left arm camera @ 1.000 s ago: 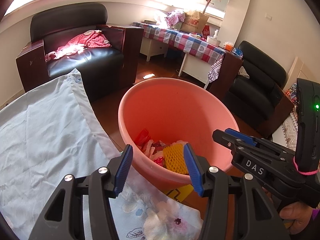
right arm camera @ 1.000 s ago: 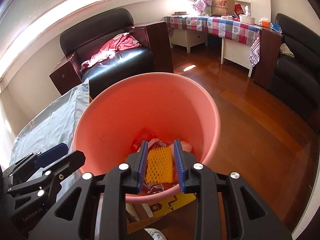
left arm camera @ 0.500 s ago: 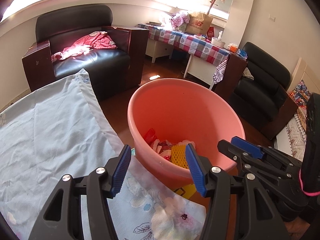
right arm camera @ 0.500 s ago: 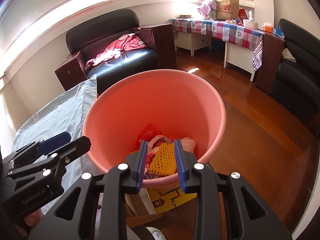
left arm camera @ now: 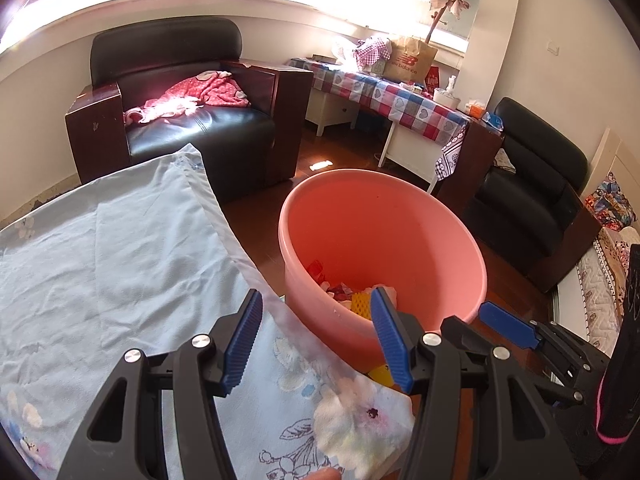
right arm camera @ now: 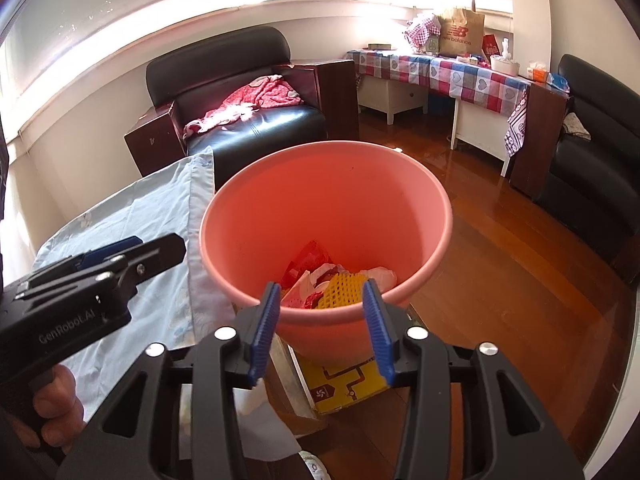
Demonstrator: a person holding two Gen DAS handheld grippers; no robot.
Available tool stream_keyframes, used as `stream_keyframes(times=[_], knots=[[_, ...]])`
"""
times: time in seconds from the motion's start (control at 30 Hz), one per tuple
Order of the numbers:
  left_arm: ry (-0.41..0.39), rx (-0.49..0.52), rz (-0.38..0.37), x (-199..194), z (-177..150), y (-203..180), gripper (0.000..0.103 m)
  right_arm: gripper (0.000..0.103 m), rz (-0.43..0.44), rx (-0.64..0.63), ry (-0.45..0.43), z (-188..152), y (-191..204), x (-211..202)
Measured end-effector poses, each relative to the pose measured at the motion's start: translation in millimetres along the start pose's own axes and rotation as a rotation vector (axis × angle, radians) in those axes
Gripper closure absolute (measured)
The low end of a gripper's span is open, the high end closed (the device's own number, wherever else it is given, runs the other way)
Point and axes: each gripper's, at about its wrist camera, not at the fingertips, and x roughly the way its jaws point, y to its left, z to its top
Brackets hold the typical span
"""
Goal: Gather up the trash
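Note:
A pink plastic bin (right arm camera: 332, 200) stands beside the cloth-covered table and also shows in the left wrist view (left arm camera: 384, 240). In it lie a yellow foam net (right arm camera: 340, 290), red wrappers (right arm camera: 310, 260) and white scraps. My right gripper (right arm camera: 322, 324) is open and empty, held near the bin's front rim. My left gripper (left arm camera: 316, 340) is open and empty over the table's edge, left of the bin. Each gripper shows in the other's view: the left gripper (right arm camera: 100, 276) and the right gripper (left arm camera: 532, 340).
A light blue floral cloth (left arm camera: 112, 280) covers the table. A yellow box (right arm camera: 344, 380) sits under the bin. A black armchair (left arm camera: 180, 120) with red clothes, a checked-cloth table (left arm camera: 400, 100) and a black sofa (left arm camera: 532, 200) stand behind on the wood floor (right arm camera: 500, 280).
The right gripper opened and let the yellow foam net fall into the bin. Both grippers drew back from the bin.

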Motion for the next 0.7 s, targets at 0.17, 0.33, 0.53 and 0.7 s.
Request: stream_keyframes(times=[0.17, 0.33, 0.53, 0.7], knots=[[-0.015, 0.012, 0.006, -11, -6, -2, 0.048, 0.056, -0.015, -0.018, -0.022, -6, 7, -11], [-0.027, 0.019, 0.004, -23, -13, -3, 0.048, 0.056, -0.020, -0.014, -0.041, -10, 11, -22], [-0.043, 0.029, 0.002, -35, -18, -4, 0.048, 0.056, -0.021, -0.027, -0.057, -16, 19, -34], [-0.052, 0.033, -0.002, -43, -24, -5, 0.048, 0.056, -0.026, -0.031, -0.066, -20, 24, -40]])
